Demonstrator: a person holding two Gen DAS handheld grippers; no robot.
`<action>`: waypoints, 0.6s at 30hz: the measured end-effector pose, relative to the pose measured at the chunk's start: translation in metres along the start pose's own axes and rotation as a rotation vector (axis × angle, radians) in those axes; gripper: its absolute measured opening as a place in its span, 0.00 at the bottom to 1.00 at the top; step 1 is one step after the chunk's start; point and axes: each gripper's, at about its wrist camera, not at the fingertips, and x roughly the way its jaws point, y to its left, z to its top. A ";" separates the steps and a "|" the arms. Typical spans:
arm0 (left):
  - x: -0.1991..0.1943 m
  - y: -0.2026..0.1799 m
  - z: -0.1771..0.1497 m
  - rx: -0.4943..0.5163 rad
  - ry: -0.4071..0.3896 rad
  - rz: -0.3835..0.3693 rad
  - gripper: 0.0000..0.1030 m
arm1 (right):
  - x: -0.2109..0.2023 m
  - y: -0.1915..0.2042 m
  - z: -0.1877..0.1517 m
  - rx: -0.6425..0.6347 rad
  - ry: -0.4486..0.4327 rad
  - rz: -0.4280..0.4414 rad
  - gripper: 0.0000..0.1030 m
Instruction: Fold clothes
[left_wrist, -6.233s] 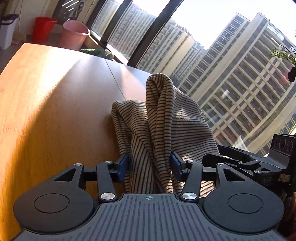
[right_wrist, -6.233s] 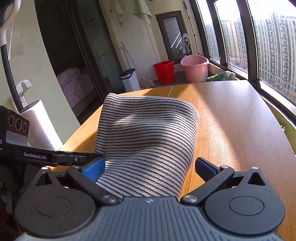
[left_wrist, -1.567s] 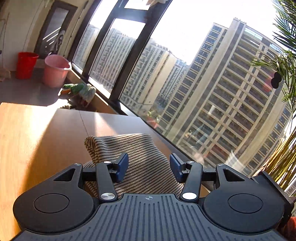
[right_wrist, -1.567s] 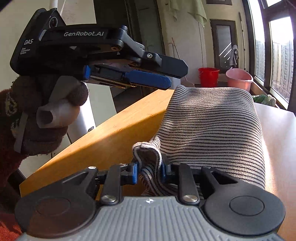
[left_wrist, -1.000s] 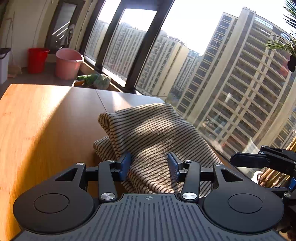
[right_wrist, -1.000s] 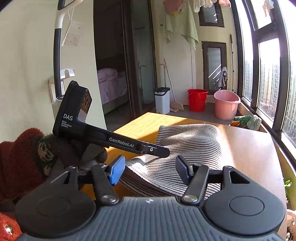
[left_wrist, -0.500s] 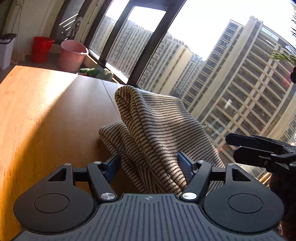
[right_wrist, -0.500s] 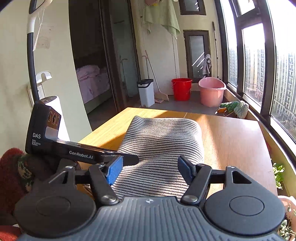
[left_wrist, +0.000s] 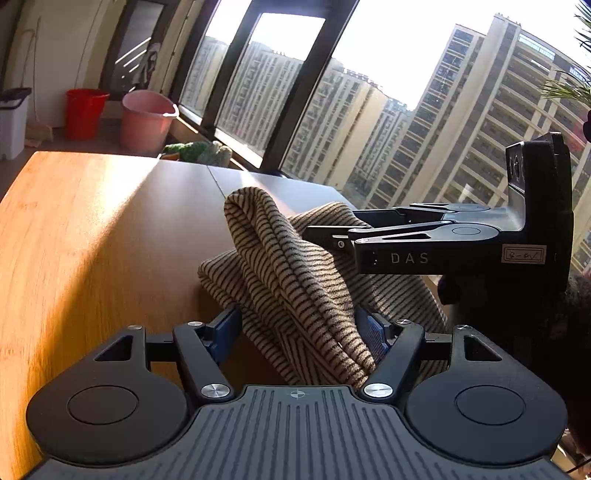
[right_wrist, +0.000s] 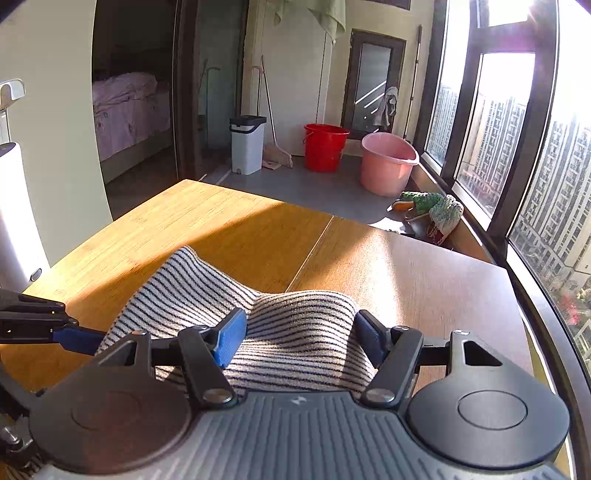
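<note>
A beige garment with thin dark stripes (left_wrist: 295, 280) lies bunched on the wooden table (left_wrist: 92, 240), one fold standing up in a ridge. My left gripper (left_wrist: 299, 326) is open, its blue-padded fingers on either side of the cloth near the table's near edge. My right gripper (right_wrist: 299, 334) is open too, with the same garment (right_wrist: 295, 332) lying between its fingers. The right gripper's body (left_wrist: 461, 243) shows in the left wrist view, over the cloth's right side. One left finger (right_wrist: 74, 339) shows at the left in the right wrist view.
The table's far edge faces a floor with a red bucket (right_wrist: 325, 147), a pink basin (right_wrist: 386, 164), a white bin (right_wrist: 246, 144) and a broom. Green and white cloths (right_wrist: 432, 206) lie by the tall windows on the right. A white appliance (right_wrist: 14, 218) stands at the left.
Both grippers have moved lower and closer over the cloth. The garment's raised fold has sagged and now dips between the two grippers. The right gripper has come nearer to the left one.
</note>
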 end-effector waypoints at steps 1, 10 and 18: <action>-0.001 0.000 -0.001 -0.001 -0.003 -0.001 0.72 | -0.012 -0.003 -0.003 0.019 -0.021 0.014 0.64; -0.005 0.006 0.011 -0.049 -0.013 -0.011 0.68 | -0.072 0.010 -0.077 0.010 -0.074 0.038 0.83; -0.066 -0.011 0.053 -0.032 -0.191 -0.042 0.60 | -0.063 0.007 -0.078 0.059 -0.084 0.055 0.87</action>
